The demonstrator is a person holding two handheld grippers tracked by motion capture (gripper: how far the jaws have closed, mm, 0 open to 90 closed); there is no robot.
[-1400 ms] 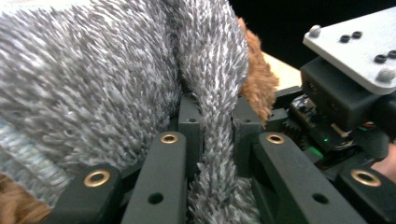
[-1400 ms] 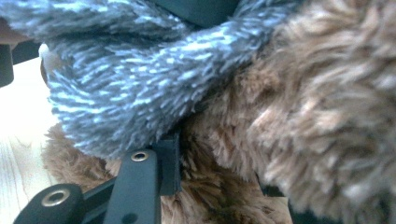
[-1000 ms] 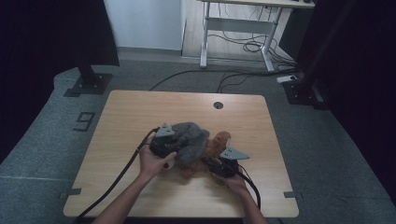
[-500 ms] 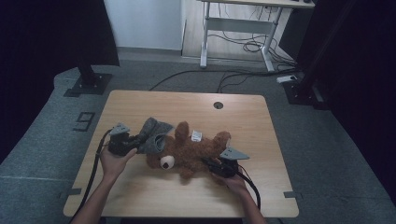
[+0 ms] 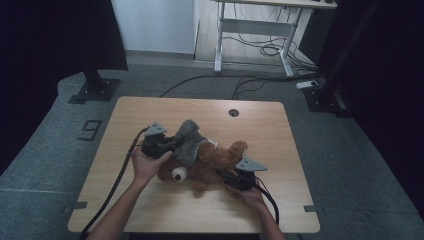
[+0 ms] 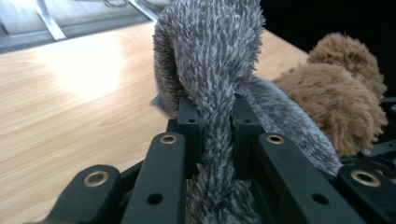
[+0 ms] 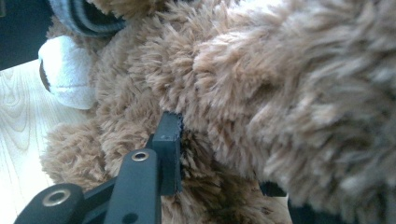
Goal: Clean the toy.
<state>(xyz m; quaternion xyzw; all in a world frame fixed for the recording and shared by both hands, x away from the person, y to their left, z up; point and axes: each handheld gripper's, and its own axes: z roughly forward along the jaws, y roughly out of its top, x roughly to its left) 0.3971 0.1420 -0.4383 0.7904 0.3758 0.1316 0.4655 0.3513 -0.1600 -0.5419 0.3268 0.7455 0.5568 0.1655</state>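
Grey cloth (image 6: 212,93) back over bear (image 5: 210,165) (jaws clamped)

Teddy bear (image 5: 207,167) lies mid-table (image 5: 150,110), fuzzy garment (image 5: 189,141) on its left end, w/ cable hole (image 5: 233,112) behind.

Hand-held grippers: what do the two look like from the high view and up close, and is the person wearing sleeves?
Both are black. The left hand-held gripper and the right hand-held gripper each carry a grey three-cornered plate on top and trail a thick black cable toward the table's near edge. Up close, the jaw arms are flat black bars with brass-ringed pivots and small holes. No sleeves show on the forearms.
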